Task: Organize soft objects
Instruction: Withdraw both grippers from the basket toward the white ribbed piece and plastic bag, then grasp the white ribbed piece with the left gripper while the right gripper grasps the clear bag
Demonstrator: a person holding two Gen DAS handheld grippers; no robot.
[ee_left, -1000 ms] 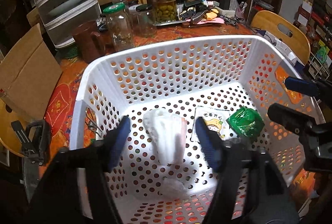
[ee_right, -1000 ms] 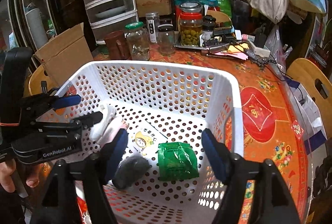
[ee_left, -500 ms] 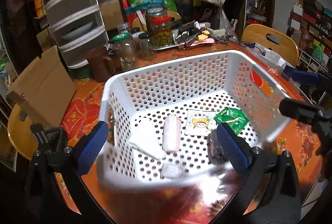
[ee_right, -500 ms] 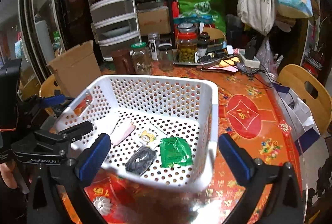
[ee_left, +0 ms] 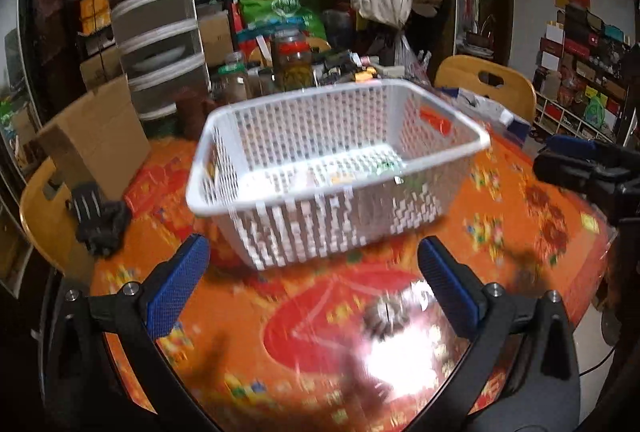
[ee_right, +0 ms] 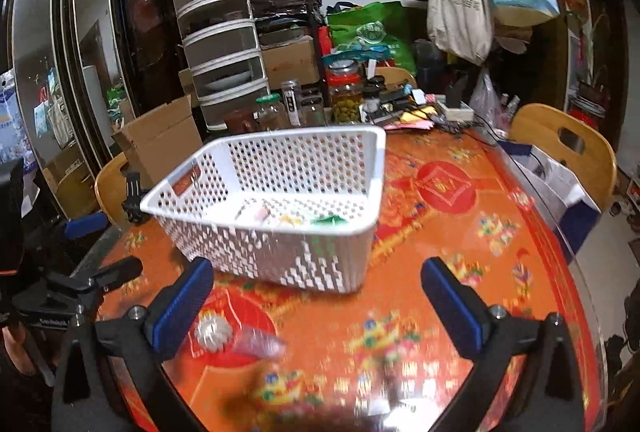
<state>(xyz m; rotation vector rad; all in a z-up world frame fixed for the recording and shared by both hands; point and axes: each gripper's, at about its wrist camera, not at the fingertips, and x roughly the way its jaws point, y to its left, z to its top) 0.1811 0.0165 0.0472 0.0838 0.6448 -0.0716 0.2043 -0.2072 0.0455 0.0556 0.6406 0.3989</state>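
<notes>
Left gripper (ee_left: pixel 312 282): jaws spread wide after just opening, nothing between them, over bare surface near the basket.
Right gripper (ee_right: pixel 316 298): jaws likewise wide after just opening, empty, near side of the basket.
Basket (ee_right: pixel 362 168): white, perforated, standing on the surface beyond both grippers, apart from them.
Soft objects: lying on the basket floor; a green packet (ee_right: pixel 329 219) toward the right, pale items (ee_right: pixel 256 212) left of it, blurred.
Surface (ee_right: pixel 460 256): orange and red patterned cloth.
Far side: glass jars (ee_right: pixel 346 98), a stack of drawers (ee_right: pixel 222 52), a cardboard box (ee_right: pixel 160 140) at far left.
</notes>
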